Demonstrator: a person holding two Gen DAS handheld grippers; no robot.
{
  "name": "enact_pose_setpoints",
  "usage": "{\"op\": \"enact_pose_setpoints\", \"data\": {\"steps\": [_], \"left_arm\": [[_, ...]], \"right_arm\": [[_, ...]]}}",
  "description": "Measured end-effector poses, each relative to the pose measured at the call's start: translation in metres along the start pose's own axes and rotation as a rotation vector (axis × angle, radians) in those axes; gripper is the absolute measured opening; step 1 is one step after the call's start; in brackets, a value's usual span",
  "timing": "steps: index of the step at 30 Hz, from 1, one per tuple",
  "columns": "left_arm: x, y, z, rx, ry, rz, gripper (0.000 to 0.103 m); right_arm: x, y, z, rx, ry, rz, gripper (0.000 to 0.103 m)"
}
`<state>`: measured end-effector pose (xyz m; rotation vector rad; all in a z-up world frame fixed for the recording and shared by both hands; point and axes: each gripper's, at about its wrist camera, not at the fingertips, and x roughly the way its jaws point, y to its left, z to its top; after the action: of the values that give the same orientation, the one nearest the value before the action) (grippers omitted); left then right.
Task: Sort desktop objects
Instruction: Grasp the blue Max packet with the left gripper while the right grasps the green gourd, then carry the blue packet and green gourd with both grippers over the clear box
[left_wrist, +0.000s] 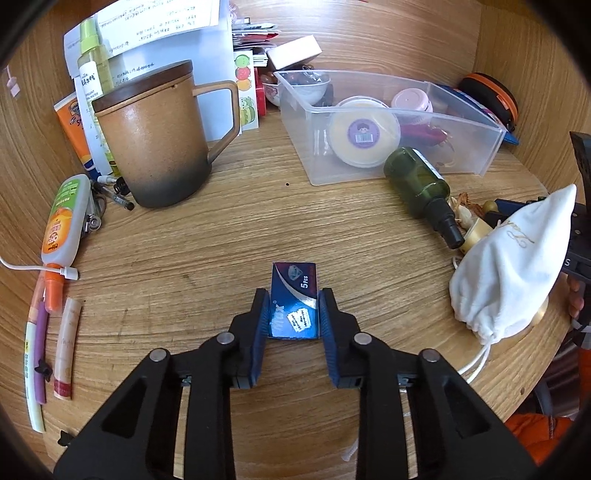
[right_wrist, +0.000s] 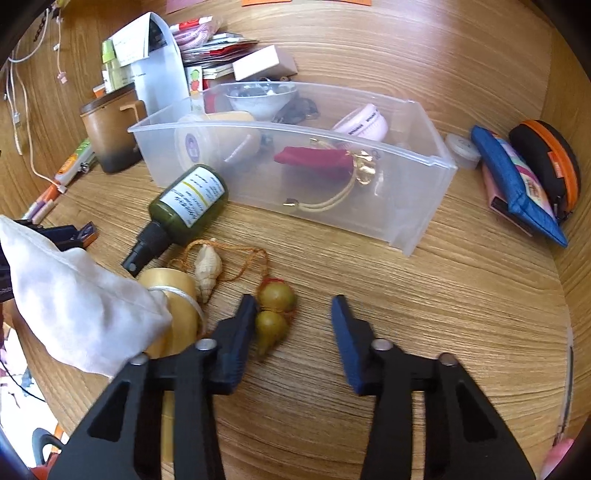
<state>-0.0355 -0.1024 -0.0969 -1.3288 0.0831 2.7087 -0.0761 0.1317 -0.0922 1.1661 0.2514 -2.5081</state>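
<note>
My left gripper is shut on a small blue box marked "5 Pcs", its pads pressed on both long sides, at the wooden desk's near middle. A clear plastic bin stands beyond, holding a round yellow-lidded tub, a pink jar and a red pouch. My right gripper is open and empty above the desk; a small gourd charm lies just inside its left finger. A dark green spray bottle lies on its side in front of the bin.
A brown lidded mug stands at the left, with tubes, pens and papers around it. A white drawstring bag lies at the right over a tape roll, next to a seashell. A blue pouch and an orange-rimmed case lie right of the bin.
</note>
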Motion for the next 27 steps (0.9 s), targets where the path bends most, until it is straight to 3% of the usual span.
{"op": "enact_pose_setpoints", "data": {"steps": [3,11,27], "left_arm": [[0.000,-0.001,0.000,-0.003,-0.001,0.015,0.026],[-0.004,0.003,0.004,-0.030,-0.017,0.011,0.026],[-0.032,-0.012,0.033,-0.032,-0.123,-0.013,0.026]], "right_arm": [[0.001,0.000,0.002,0.002,0.000,0.004,0.020],[-0.009,-0.009,0.004,0.046,-0.024,0.026,0.020],[-0.055,-0.020,0.026,0.053,-0.136,0.023,0.020]]}}
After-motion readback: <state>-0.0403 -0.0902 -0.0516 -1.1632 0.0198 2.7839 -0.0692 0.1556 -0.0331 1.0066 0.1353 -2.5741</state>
